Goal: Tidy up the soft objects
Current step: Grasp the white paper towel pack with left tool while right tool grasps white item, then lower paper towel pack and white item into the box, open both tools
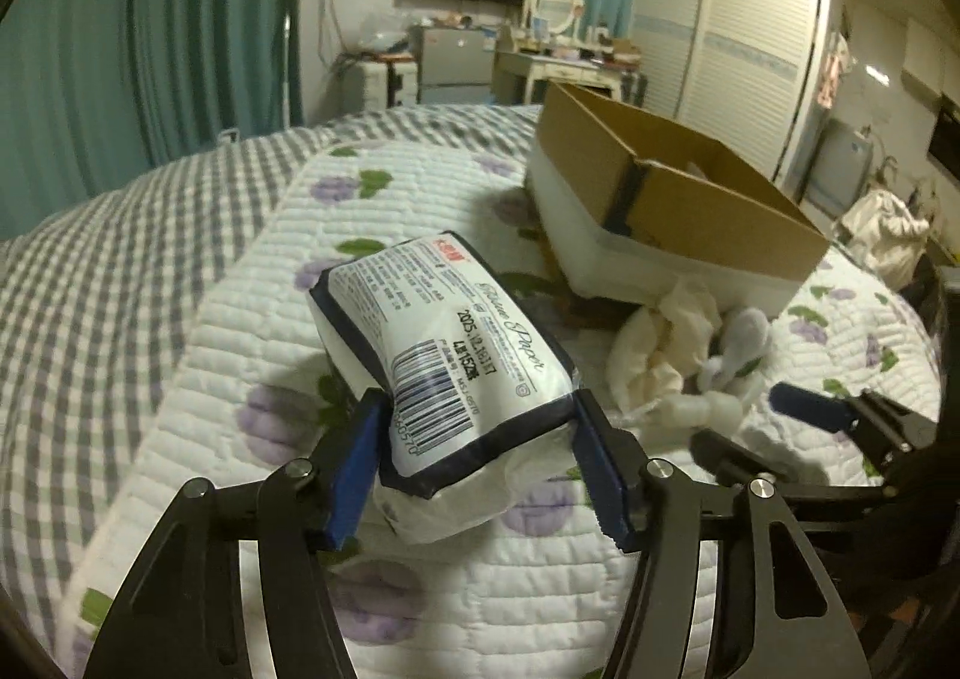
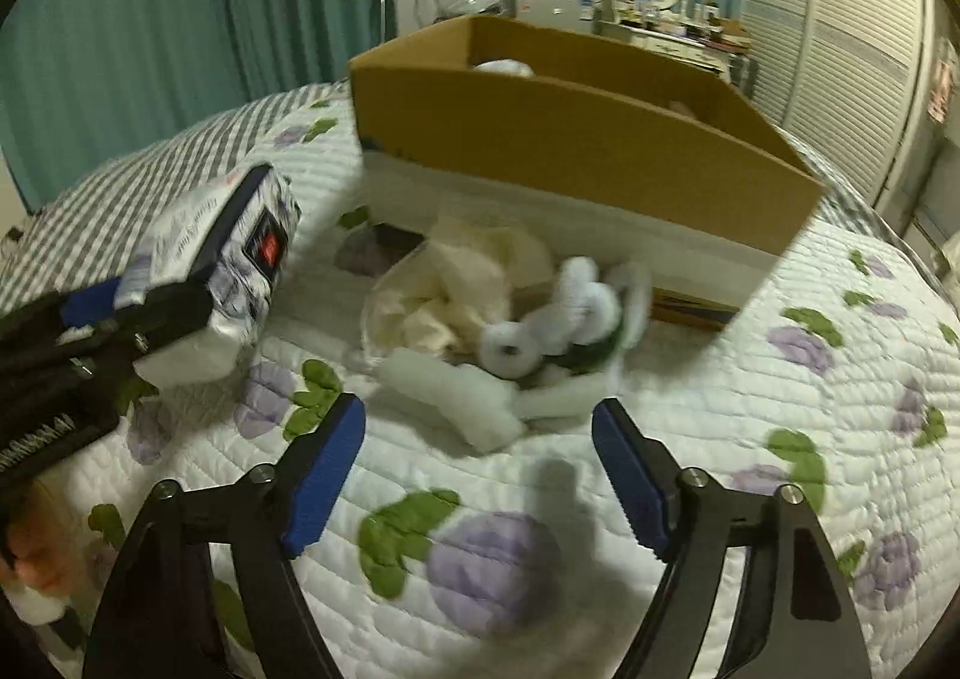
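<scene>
A white, dark-edged tissue pack [image 1: 456, 343] with a barcode lies lengthwise between my left gripper's [image 1: 478, 400] blue pads, which press on its near end. The right wrist view shows the same pack [image 2: 222, 259] at the left, held by the left gripper [image 2: 132, 307] just above the quilt. My right gripper [image 2: 478, 406] stands open with nothing between its fingers. Just beyond its tips lies a pile of soft things: a white foam roll [image 2: 456, 391], a white plush toy [image 2: 570, 313] and a crumpled cream cloth [image 2: 468, 277]. The open cardboard box [image 2: 570, 138] stands behind the pile.
Everything rests on a bed with a white quilt [image 2: 600, 499] printed with purple flowers. A grey checked cover [image 1: 90, 289] lies to the left. Teal curtains, a wall television, a dressing table and a white wardrobe stand beyond the bed.
</scene>
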`<state>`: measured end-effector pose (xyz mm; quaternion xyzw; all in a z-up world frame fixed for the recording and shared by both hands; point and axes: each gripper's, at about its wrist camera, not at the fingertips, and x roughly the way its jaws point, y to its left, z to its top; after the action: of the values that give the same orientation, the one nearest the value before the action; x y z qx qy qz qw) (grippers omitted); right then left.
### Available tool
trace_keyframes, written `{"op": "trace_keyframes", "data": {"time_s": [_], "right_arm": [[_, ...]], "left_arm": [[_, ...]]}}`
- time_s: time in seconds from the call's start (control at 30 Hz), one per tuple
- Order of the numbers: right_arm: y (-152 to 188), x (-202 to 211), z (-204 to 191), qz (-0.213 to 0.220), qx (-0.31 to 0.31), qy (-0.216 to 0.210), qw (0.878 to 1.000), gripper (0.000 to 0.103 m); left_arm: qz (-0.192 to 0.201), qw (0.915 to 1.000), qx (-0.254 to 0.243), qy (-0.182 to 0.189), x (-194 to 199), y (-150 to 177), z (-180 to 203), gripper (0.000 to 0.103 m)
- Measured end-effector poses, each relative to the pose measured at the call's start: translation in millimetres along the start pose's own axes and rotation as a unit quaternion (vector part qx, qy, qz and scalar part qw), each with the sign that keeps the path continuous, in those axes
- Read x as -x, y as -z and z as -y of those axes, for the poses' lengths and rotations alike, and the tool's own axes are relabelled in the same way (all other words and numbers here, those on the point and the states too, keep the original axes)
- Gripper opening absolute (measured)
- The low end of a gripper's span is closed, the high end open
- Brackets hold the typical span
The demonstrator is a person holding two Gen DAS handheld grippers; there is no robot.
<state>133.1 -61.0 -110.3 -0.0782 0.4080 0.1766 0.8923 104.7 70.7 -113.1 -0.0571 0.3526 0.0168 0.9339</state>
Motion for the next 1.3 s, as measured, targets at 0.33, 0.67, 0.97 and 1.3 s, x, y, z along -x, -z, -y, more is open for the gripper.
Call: {"op": "trace_keyframes", "data": {"time_s": [0.33, 0.67, 0.97, 1.3], "right_arm": [[-3, -17, -2, -0.002, 0.006, 0.027, 1.000, 0.040], [12, 17, 12, 0.010, -0.018, -0.003, 1.000, 0.015], [8, 94, 29, 0.062, -0.032, -0.022, 0.997, 0.000], [5, 117, 46, 0.068, -0.049, -0.058, 0.995, 0.001]], "left_arm": [[-0.006, 0.9998, -0.015, -0.006, -3, 3, 5, 0.060], [0.000, 0.9992, -0.039, 0.012, 22, 8, 25, 0.060], [0.032, 0.9980, -0.044, 0.031, 72, -5, 41, 0.060], [0.061, 0.9954, -0.068, 0.029, 93, -13, 57, 0.060]]}}
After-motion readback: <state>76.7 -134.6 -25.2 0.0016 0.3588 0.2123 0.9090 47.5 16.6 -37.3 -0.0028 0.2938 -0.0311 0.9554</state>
